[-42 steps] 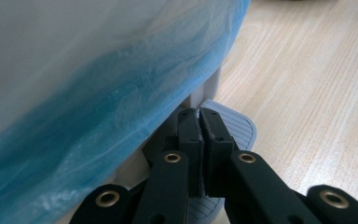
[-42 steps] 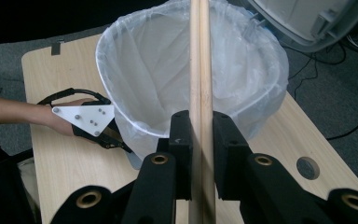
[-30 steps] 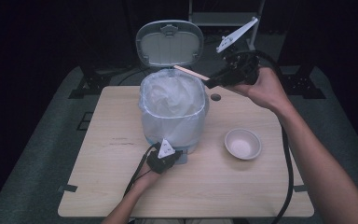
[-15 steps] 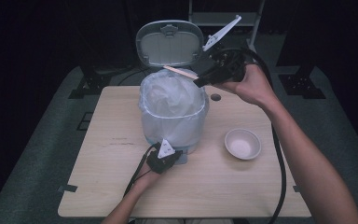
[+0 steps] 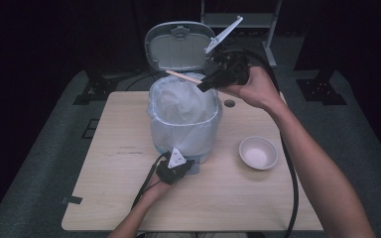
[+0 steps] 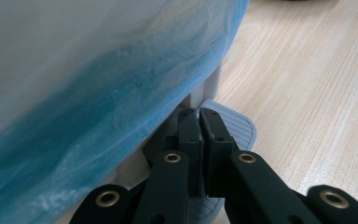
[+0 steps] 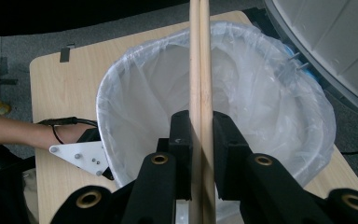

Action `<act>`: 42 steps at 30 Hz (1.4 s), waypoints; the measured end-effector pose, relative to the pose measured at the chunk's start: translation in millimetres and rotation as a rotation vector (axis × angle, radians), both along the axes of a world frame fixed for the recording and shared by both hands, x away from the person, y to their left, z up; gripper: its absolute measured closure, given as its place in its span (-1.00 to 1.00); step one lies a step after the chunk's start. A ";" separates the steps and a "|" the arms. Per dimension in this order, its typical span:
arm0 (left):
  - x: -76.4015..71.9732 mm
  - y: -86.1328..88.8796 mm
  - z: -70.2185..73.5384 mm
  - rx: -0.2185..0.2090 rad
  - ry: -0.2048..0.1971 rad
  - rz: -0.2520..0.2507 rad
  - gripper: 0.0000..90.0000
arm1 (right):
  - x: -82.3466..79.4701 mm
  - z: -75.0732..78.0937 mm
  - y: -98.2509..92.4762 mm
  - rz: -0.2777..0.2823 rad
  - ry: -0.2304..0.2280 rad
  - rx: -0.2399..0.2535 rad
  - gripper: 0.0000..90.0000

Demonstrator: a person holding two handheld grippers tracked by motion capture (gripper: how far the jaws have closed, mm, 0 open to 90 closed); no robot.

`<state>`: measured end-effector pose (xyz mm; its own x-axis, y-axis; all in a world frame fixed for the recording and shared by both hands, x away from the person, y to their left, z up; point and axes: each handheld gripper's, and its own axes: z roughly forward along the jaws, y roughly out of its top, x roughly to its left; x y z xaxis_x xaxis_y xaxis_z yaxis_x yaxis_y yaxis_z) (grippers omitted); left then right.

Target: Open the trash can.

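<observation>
A pedal bin (image 5: 183, 124) lined with a clear plastic bag stands mid-table, its grey lid (image 5: 178, 47) raised at the back. My left gripper (image 5: 178, 167) sits low at the bin's front; its jaws are shut with nothing between them, and the gripper (image 6: 199, 119) rests on the ribbed grey pedal (image 6: 240, 128) beside the bag (image 6: 98, 70). My right gripper (image 5: 203, 85) is shut on a pair of wooden chopsticks (image 5: 183, 77), held above the bin's far right rim. In the right gripper view the chopsticks (image 7: 199, 56) reach out over the open bag (image 7: 261, 93) from that gripper (image 7: 199, 126).
A small white bowl (image 5: 258, 152) sits on the wooden table (image 5: 104, 173) to the right of the bin. The raised lid (image 7: 326, 42) stands close beside the right gripper. A round hole (image 5: 229, 103) is in the tabletop behind the bin. Cables trail from both grippers.
My right gripper has moved left with the chopsticks, from beside the bin to over its far rim. The left gripper has stayed at the pedal.
</observation>
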<state>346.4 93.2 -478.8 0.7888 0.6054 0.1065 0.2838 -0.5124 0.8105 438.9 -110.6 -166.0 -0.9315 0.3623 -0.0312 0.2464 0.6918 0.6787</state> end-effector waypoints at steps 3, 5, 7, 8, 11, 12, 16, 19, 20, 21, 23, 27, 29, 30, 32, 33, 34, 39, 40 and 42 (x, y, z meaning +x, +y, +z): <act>0.1 0.0 0.0 0.000 0.000 -0.001 0.97 | 2.3 -1.3 3.3 -0.002 0.006 -0.005 0.75; 0.1 0.1 0.0 0.000 0.000 -0.001 0.97 | 4.1 -2.3 5.4 -0.002 0.010 -0.004 0.75; 0.1 0.1 0.0 0.000 0.000 -0.002 0.97 | 6.4 -3.8 8.0 -0.002 0.013 -0.005 0.75; 0.1 0.1 0.0 0.000 0.000 -0.002 0.97 | 7.6 -4.5 9.4 -0.001 0.016 -0.007 0.75; 0.1 0.2 0.0 0.000 -0.001 -0.002 0.97 | 10.2 -6.2 12.7 -0.001 0.020 -0.009 0.75; 0.2 0.1 0.0 0.000 -0.001 -0.002 0.97 | 12.5 -8.1 16.1 0.001 0.027 -0.006 0.75; 0.2 0.2 0.0 0.000 0.000 -0.003 0.97 | 17.7 -12.1 23.3 0.004 0.040 -0.017 0.75; 0.2 0.3 0.0 0.000 -0.001 -0.004 0.97 | 20.2 -14.0 26.3 0.006 0.044 -0.019 0.75; 0.2 0.3 0.0 0.000 -0.001 -0.004 0.97 | 22.6 -16.2 28.9 0.004 0.051 -0.024 0.74; 0.2 0.3 0.0 0.000 -0.001 -0.004 0.97 | 22.6 -16.2 28.9 0.004 0.051 -0.024 0.74; 0.2 0.3 0.0 0.000 -0.001 -0.004 0.97 | 26.5 -19.5 31.1 0.000 0.058 -0.037 0.75; 0.3 0.3 0.0 0.000 -0.001 -0.005 0.97 | 29.5 -22.5 33.1 -0.011 0.072 -0.047 0.74; 0.2 0.3 0.0 0.001 -0.001 -0.004 0.97 | 31.6 -23.9 34.0 -0.013 0.076 -0.050 0.75; 0.2 0.3 0.0 0.000 -0.001 -0.004 0.97 | 32.8 -25.1 35.1 -0.014 0.080 -0.051 0.74; 0.2 0.2 0.0 0.000 -0.001 -0.003 0.97 | 33.4 -25.6 35.7 -0.012 0.082 -0.050 0.74; 0.2 0.2 0.0 0.000 -0.001 -0.003 0.97 | 33.8 -26.3 37.0 -0.013 0.081 -0.048 0.65; 0.1 0.2 0.0 0.000 0.000 -0.003 0.97 | 33.9 -26.3 37.3 -0.021 0.082 -0.040 0.55; 0.1 0.2 0.0 0.000 -0.001 -0.002 0.97 | 32.2 -25.6 33.8 -0.017 0.071 -0.020 0.50; 0.1 0.2 0.0 0.000 0.000 -0.003 0.97 | 30.9 -25.2 31.5 -0.018 0.071 -0.015 0.49; 0.1 0.2 0.0 0.000 0.000 -0.003 0.97 | 27.1 -23.8 21.2 -0.026 0.065 0.002 0.48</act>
